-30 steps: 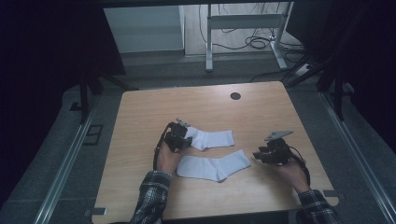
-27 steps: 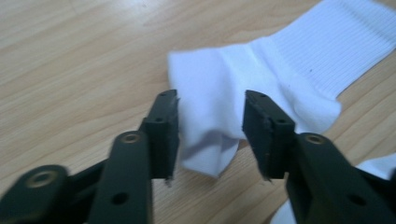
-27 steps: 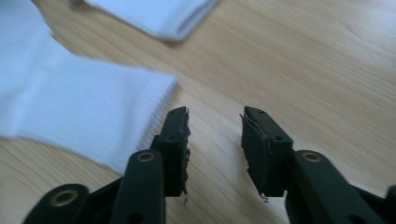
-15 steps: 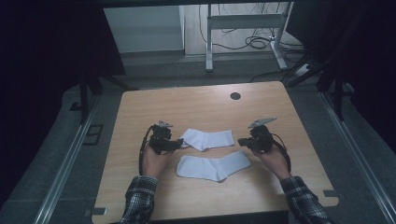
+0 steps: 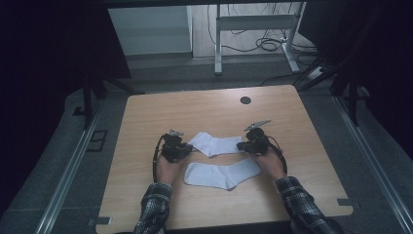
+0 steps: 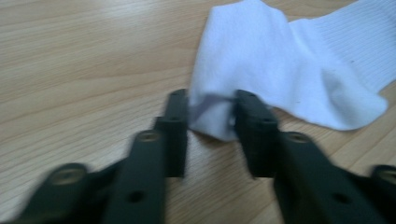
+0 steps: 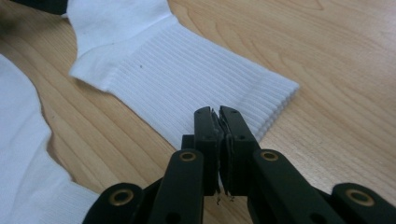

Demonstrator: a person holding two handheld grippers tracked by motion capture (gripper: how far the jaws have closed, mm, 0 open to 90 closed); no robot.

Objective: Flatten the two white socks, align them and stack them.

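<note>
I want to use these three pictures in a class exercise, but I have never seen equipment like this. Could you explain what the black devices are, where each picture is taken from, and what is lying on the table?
No robot here: a person in checked sleeves holds a black two-jaw hand gripper in each hand. The high view looks down from above the person's side onto a light wooden table. The other two pictures come from small cameras riding on each gripper, looking along its jaws.

Two white ribbed socks lie on the table, a farther sock and a nearer sock. The left gripper has its jaws around the toe end of the farther sock, with fabric between them. The right gripper has its jaws closed at the ribbed cuff end of the same sock; whether they actually pinch the fabric is hard to tell. The nearer sock lies untouched.
</note>
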